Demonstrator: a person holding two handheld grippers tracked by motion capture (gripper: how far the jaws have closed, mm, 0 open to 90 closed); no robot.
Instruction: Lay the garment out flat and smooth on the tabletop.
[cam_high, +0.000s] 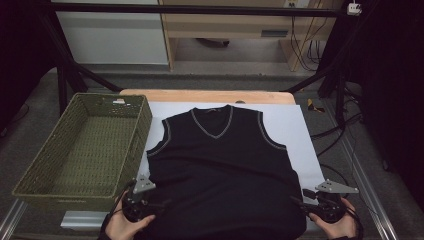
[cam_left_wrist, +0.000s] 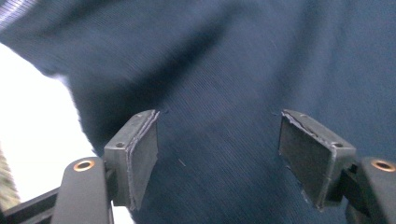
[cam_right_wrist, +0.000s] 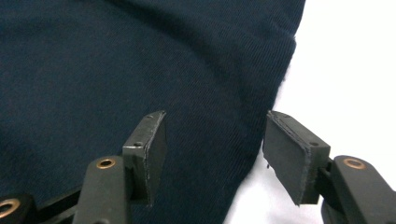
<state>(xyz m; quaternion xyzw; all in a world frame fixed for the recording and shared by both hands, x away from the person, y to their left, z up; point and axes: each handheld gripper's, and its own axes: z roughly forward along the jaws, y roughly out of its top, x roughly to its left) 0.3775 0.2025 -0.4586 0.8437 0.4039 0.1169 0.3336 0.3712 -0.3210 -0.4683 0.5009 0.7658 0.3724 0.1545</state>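
A dark navy sleeveless V-neck vest (cam_high: 220, 165) with pale trim lies flat, front up, on a white sheet (cam_high: 295, 130). My left gripper (cam_high: 159, 204) sits at the vest's lower left corner, held by a hand. Its jaws stand apart over the dark cloth (cam_left_wrist: 219, 93) with nothing pinched between the pads (cam_left_wrist: 142, 154). My right gripper (cam_high: 299, 201) is at the lower right corner. Its jaws are also apart, straddling the vest's side edge (cam_right_wrist: 275, 93), one pad (cam_right_wrist: 287, 158) over the white sheet (cam_right_wrist: 350, 70).
A green woven basket (cam_high: 40, 170) stands at the left of the table, touching the sheet's edge. Black frame bars (cam_high: 62, 75) rise at the back left and right. Cables (cam_high: 335, 135) trail on the floor at the right.
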